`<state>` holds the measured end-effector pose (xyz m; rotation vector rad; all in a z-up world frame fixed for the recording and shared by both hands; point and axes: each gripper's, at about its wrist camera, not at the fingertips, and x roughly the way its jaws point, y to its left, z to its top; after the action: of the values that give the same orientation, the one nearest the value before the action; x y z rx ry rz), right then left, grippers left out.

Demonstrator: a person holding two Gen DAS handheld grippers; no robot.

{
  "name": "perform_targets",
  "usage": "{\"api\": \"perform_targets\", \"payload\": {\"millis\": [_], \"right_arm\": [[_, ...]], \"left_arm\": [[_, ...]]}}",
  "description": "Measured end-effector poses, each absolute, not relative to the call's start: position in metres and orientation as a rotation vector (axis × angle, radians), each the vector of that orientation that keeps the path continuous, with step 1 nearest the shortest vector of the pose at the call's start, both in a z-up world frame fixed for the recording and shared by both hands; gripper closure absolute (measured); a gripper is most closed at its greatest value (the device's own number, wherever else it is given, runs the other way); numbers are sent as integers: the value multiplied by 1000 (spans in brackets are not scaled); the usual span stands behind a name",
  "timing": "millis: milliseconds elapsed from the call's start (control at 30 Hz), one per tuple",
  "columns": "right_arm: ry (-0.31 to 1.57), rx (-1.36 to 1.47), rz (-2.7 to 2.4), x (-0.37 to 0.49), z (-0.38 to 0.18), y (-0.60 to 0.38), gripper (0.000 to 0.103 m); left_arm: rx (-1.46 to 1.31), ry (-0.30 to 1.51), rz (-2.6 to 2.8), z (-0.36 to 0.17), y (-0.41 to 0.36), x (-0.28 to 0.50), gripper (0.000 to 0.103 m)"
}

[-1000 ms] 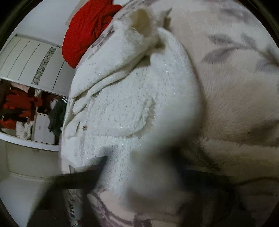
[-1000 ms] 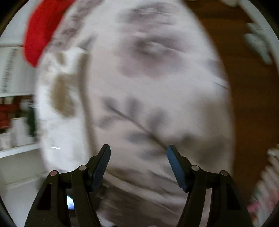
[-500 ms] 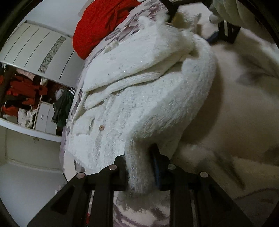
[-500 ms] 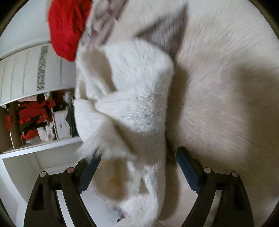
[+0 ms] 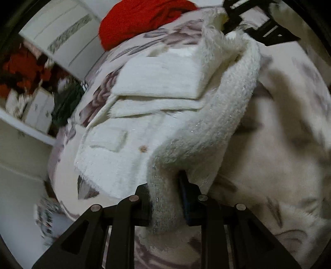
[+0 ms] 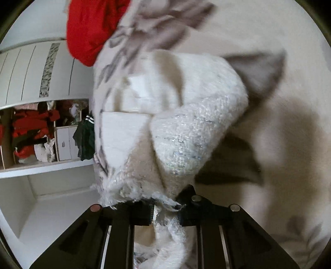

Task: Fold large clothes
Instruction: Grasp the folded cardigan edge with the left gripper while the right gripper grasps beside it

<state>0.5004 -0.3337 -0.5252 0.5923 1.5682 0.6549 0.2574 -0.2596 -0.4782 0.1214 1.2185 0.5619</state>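
Both grippers clamped on white fuzzy jacket (image 5: 157,124) — laid on bed.

We see L gripper (image 5: 165,198) pinching a bunched fold of the jacket's near edge, fabric lifted off the floral blanket (image 5: 279,155). R gripper (image 6: 163,209) — jaws have just closed — now grips another frayed edge of same jacket (image 6: 186,134). In L view the R gripper shows at jacket's far end. Red garment (image 5: 140,18) sits beyond, near bed edge; wardrobe (image 6: 31,68) to the left.

No text, label, brand, number or sign can be read in either view.
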Motion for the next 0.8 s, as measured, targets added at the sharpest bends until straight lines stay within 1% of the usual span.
{"api": "perform_targets", "payload": {"millis": [133,233,333,467,500,533,567,600,633,667,700,733,767,800], "right_arm": [[1562,467,652,509,-477,-265,86],[1572,359,632,519,-463,-181,86],[1591,263,604,525,-470,-100,86],[1618,125,560,520,-494,-19,86],[1624,86,541,518,-501,3,86],[1636,56,518,516,-510,21,86],[1656,32,517,516,-518,35,82],[1679,19,530,516,-525,44,68],[1684,31,550,514,-527,47,61],[1679,55,571,513,-526,50,46],[1670,114,621,509,-519,48,37],[1667,157,663,504,-513,44,36],[1660,184,690,498,-506,35,34],[1643,202,705,490,-498,23,34]], "left_arm": [[36,1187,620,-450,-187,250,84],[-26,1186,665,-447,-130,245,84],[-87,1185,694,-453,-75,239,84],[-193,1231,711,-482,-6,233,84],[-241,1252,703,-494,12,232,84],[-277,1273,688,-502,27,232,79],[-341,1298,674,-516,47,229,78],[-400,1314,650,-527,61,227,70],[-441,1328,632,-534,73,224,61],[-492,1330,618,-539,87,218,59],[-539,1317,608,-540,97,212,55],[-613,1296,582,-539,110,202,44],[-689,1281,547,-539,123,192,39],[-758,1264,507,-538,134,182,36]]}}
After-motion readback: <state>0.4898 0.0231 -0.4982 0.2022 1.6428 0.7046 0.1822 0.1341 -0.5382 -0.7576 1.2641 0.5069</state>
